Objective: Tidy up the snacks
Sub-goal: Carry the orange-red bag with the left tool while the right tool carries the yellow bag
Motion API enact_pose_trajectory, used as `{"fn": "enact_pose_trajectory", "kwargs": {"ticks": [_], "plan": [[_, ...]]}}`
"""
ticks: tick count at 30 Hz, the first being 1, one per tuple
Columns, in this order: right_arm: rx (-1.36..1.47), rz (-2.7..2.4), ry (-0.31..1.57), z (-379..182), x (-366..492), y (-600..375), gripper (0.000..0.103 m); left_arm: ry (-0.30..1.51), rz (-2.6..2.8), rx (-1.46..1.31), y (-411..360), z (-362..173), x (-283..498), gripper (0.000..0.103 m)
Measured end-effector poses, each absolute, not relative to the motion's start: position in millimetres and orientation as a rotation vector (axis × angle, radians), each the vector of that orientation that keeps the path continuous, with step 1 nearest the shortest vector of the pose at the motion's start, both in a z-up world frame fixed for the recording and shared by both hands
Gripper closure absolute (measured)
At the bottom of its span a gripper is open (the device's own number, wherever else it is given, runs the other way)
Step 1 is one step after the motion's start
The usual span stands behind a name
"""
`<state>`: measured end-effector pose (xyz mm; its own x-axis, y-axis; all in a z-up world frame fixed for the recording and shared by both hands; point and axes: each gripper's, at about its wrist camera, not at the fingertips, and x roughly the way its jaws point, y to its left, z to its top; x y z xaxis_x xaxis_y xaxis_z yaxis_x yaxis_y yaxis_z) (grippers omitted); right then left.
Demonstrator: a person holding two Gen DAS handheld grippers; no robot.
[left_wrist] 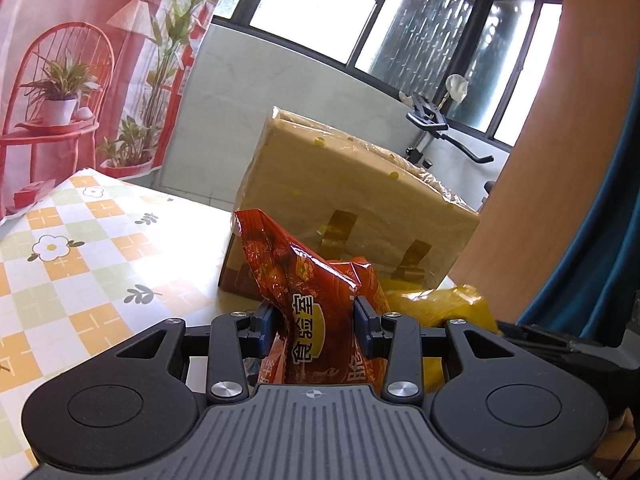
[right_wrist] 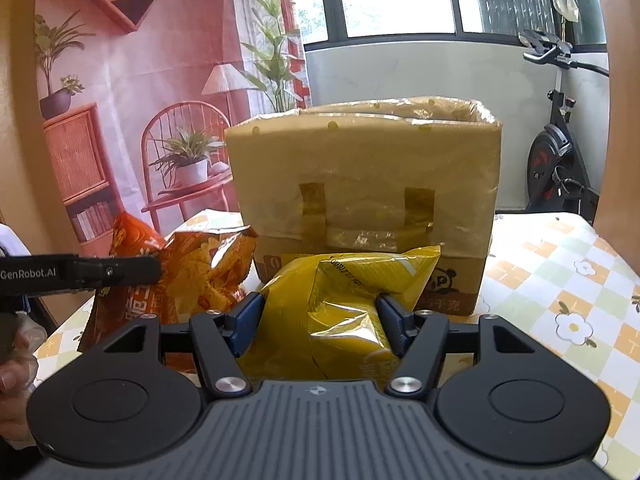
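My left gripper (left_wrist: 316, 322) is shut on a red snack bag (left_wrist: 316, 280) and holds it up in front of the cardboard box (left_wrist: 352, 196). My right gripper (right_wrist: 320, 320) is shut on a yellow snack bag (right_wrist: 344, 300), also just in front of the box (right_wrist: 360, 176). The box is wrapped in yellowish film and tape, and its top is open. In the right wrist view the red bag (right_wrist: 200, 276) and the left gripper (right_wrist: 156, 270) show at the left. In the left wrist view the yellow bag (left_wrist: 440, 304) shows at the right.
The table (left_wrist: 80, 240) has a checked cloth with flowers. A printed red curtain (right_wrist: 140, 100) hangs behind at the left. An exercise bike (right_wrist: 560, 168) stands beyond the table at the right. A wooden panel (left_wrist: 540, 160) rises at the right in the left wrist view.
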<state>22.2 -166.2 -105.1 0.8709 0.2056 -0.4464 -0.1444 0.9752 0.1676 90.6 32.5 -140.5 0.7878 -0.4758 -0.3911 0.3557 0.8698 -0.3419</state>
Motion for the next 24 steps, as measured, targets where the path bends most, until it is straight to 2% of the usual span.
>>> {"fn": "enact_pose_trajectory", "kwargs": {"ticks": [5, 15, 24], "plan": [[0.089, 0.160, 0.420, -88.5, 23.9, -176.5, 0.039, 0.428, -0.461, -0.227, 31.9, -121.9, 100.5, 0.062], [0.021, 0.115, 0.236, -21.5, 65.7, -208.8, 0.039, 0.278, -0.487, -0.193, 17.4, -54.1, 150.8, 0.062], [-0.097, 0.061, 0.168, -8.9, 122.4, -221.1, 0.038, 0.223, -0.493, -0.141, -24.2, -18.3, 206.0, 0.061]]}}
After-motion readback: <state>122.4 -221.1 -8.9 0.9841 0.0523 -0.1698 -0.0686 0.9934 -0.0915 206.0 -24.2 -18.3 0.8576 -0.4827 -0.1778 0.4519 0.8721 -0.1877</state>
